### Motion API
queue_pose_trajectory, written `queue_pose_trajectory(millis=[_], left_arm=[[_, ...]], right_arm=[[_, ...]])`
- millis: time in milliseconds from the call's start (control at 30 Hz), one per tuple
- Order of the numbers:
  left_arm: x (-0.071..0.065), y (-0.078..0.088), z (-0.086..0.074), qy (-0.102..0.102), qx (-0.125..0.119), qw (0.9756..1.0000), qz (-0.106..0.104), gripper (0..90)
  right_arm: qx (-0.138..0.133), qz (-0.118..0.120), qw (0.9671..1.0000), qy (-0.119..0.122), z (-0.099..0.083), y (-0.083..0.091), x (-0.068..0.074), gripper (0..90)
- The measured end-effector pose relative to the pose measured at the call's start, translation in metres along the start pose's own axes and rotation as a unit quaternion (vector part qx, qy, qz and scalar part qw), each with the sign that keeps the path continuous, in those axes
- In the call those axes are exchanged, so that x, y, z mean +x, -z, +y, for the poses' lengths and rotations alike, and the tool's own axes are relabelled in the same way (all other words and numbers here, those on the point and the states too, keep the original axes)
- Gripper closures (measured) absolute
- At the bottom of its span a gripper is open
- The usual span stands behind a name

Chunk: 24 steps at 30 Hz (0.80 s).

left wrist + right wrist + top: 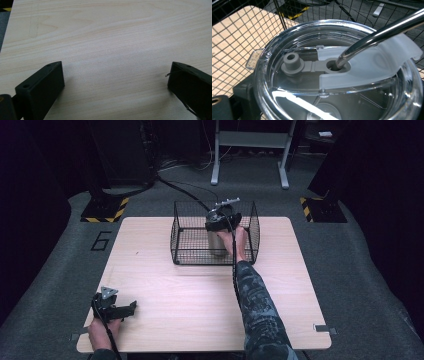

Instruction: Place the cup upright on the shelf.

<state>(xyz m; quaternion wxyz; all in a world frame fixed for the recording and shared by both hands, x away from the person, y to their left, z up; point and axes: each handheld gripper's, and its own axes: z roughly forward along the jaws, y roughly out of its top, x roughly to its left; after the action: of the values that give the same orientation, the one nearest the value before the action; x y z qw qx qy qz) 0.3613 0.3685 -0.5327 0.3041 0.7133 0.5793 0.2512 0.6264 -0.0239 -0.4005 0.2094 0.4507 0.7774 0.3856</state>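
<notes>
Right hand-held gripper (218, 231) clenched around a steel tumbler (217, 243) inside the wire basket (182, 232), clear lid (287, 100) and metal straw (382, 32) just before its camera, left hand-held gripper (131, 308) released, well apart, over bare desk (185, 300).

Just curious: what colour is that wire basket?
Black, seen best in the high view: wire basket.

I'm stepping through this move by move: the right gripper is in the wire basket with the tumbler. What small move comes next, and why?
Probably open the right gripper and lift away: the tumbler looks upright inside the basket, apparently on its floor, though contact there is unclear.
</notes>
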Motion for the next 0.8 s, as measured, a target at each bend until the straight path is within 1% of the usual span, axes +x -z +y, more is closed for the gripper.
queue_pose_trajectory(millis=[33, 67, 133, 167, 200, 233, 267, 433, 467, 533, 567, 600, 667, 700, 767, 800], left_arm=[[0.000, 0.000, 0.000, -0.004, 0.001, 1.0000, 0.001, 0.5], [0.000, 0.000, 0.000, 0.000, -0.001, 1.0000, 0.000, 0.5], [0.000, 0.000, 0.000, 0.001, -0.001, 1.0000, 0.000, 0.5], [0.000, 0.000, 0.000, 0.000, 0.002, 1.0000, -0.002, 0.5], [0.000, 0.000, 0.000, 0.000, 0.001, 1.0000, -0.001, 0.5], [0.000, 0.000, 0.000, -0.001, 0.002, 1.0000, -0.001, 0.5], [-0.001, 0.000, 0.000, 0.005, -0.002, 1.0000, -0.001, 0.5], [0.000, 0.000, 0.000, 0.000, 0.002, 1.0000, -0.001, 0.5], [-0.001, -0.001, 0.000, 0.005, -0.004, 1.0000, 0.000, 0.5], [0.000, 0.000, 0.000, 0.002, 0.000, 1.0000, -0.001, 0.5], [0.000, 0.000, 0.000, 0.000, 0.002, 1.0000, -0.002, 0.5], [0.000, 0.000, 0.000, 0.001, -0.001, 1.0000, 0.000, 0.5], [0.000, 0.000, 0.000, 0.001, 0.001, 1.0000, -0.001, 0.5], [0.000, 0.000, 0.000, 0.001, -0.001, 1.0000, 0.000, 0.5], [0.000, 0.000, 0.000, 0.001, 0.000, 1.0000, 0.000, 0.5], [-0.001, -0.001, 0.000, 0.005, -0.004, 1.0000, 0.001, 0.5]], right_arm=[[0.000, 0.000, 1.0000, 0.000, 0.000, 0.000, 0.000, 3.7], [0.000, 0.001, 1.0000, -0.001, -0.003, 0.001, 0.000, 3.7], [0.001, 0.003, 1.0000, -0.004, -0.004, 0.003, 0.000, 3.7], [0.004, 0.004, 1.0000, -0.001, -0.005, 0.003, -0.002, 3.7], [0.001, 0.006, 1.0000, -0.006, -0.007, 0.005, -0.003, 3.7], [0.001, 0.006, 1.0000, -0.002, -0.010, 0.006, -0.004, 3.6], [0.001, 0.009, 0.9999, -0.006, -0.011, 0.007, -0.004, 3.6], [-0.003, 0.007, 0.9999, -0.009, -0.014, 0.010, -0.004, 3.6], [-0.001, 0.008, 0.9999, -0.011, -0.015, 0.010, -0.004, 3.6], [-0.001, 0.008, 0.9999, -0.006, -0.016, 0.011, -0.003, 3.5], [-0.002, 0.007, 1.0000, 0.001, -0.016, 0.011, -0.003, 3.5], [-0.004, 0.009, 0.9999, 0.003, -0.016, 0.012, -0.003, 3.5], [-0.002, 0.008, 1.0000, 0.001, -0.017, 0.012, -0.002, 3.5], [0.001, 0.007, 1.0000, 0.006, -0.016, 0.013, -0.001, 3.5], [0.003, 0.008, 0.9999, 0.009, -0.017, 0.014, 0.000, 3.5], [0.001, 0.008, 0.9999, 0.009, -0.017, 0.013, -0.001, 3.5]])
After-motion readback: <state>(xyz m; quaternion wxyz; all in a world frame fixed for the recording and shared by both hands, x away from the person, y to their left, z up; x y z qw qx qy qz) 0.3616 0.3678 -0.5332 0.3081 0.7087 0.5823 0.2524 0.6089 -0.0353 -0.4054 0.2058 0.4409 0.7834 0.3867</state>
